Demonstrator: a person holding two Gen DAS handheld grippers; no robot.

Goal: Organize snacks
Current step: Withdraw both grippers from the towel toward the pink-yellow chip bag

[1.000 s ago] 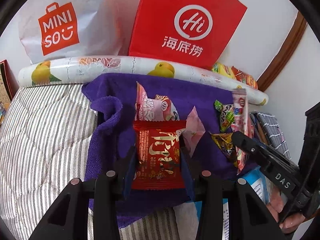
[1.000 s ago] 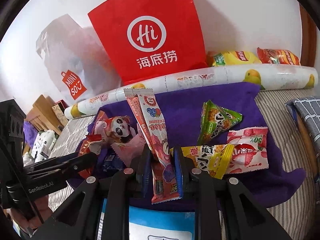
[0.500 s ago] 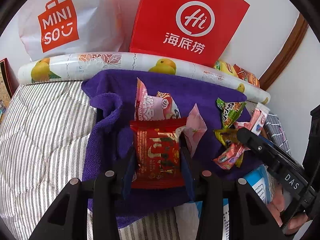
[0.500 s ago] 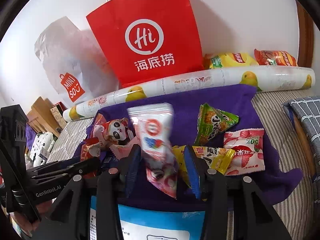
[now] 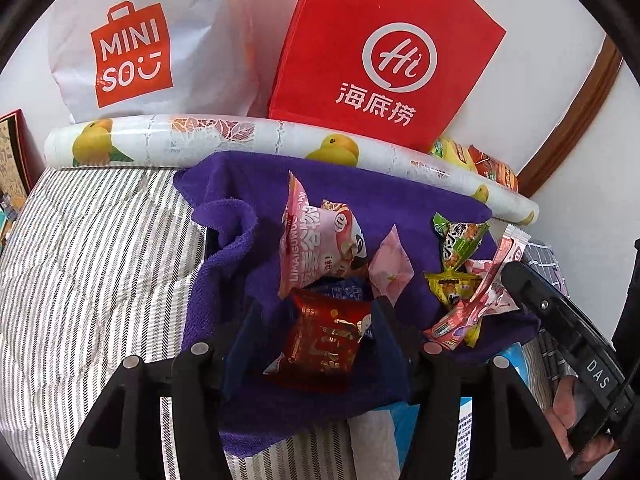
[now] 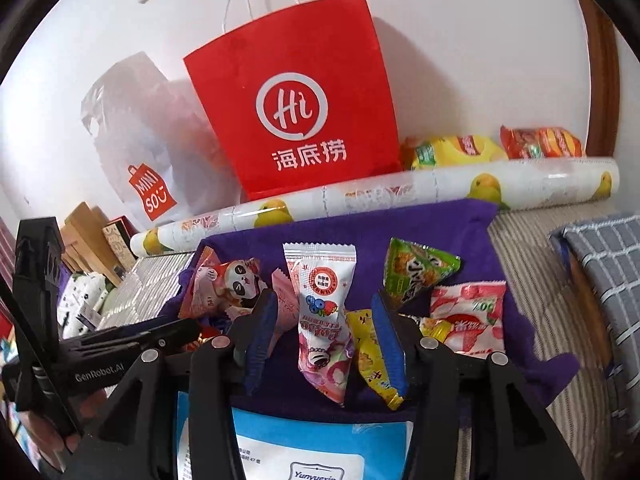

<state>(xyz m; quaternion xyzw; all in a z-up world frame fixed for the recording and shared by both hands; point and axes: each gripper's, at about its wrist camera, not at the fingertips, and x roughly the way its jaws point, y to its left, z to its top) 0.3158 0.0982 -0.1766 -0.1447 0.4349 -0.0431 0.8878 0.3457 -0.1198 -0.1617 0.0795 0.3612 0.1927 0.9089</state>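
Snack packets lie on a purple towel (image 5: pixel 248 196) (image 6: pixel 440 224). My left gripper (image 5: pixel 312 344) is open, and a red foil packet (image 5: pixel 324 344) lies loose on the towel between its fingers. My right gripper (image 6: pixel 324 332) is open, and a long pink-and-white berry packet (image 6: pixel 324 320) lies on the towel between its fingers. A pink panda packet (image 5: pixel 316 240) (image 6: pixel 224 288), a small pink packet (image 5: pixel 390 268), a green triangular packet (image 5: pixel 456 240) (image 6: pixel 416 272), a yellow packet (image 6: pixel 372 360) and a strawberry packet (image 6: pixel 468 316) lie around them.
A red Hi paper bag (image 5: pixel 384 56) (image 6: pixel 296 120) and a white Miniso bag (image 5: pixel 132 40) stand against the wall behind a rolled fruit-print sheet (image 5: pixel 200 144) (image 6: pixel 440 188). Striped bedding (image 5: pixel 88 280) lies to the left. A blue-and-white pack (image 6: pixel 300 448) lies near me, chip bags (image 6: pixel 452 152) at the back right.
Both grippers have opened. The left let go of the red foil packet and the right let go of the long berry packet; both packets now lie on the towel.
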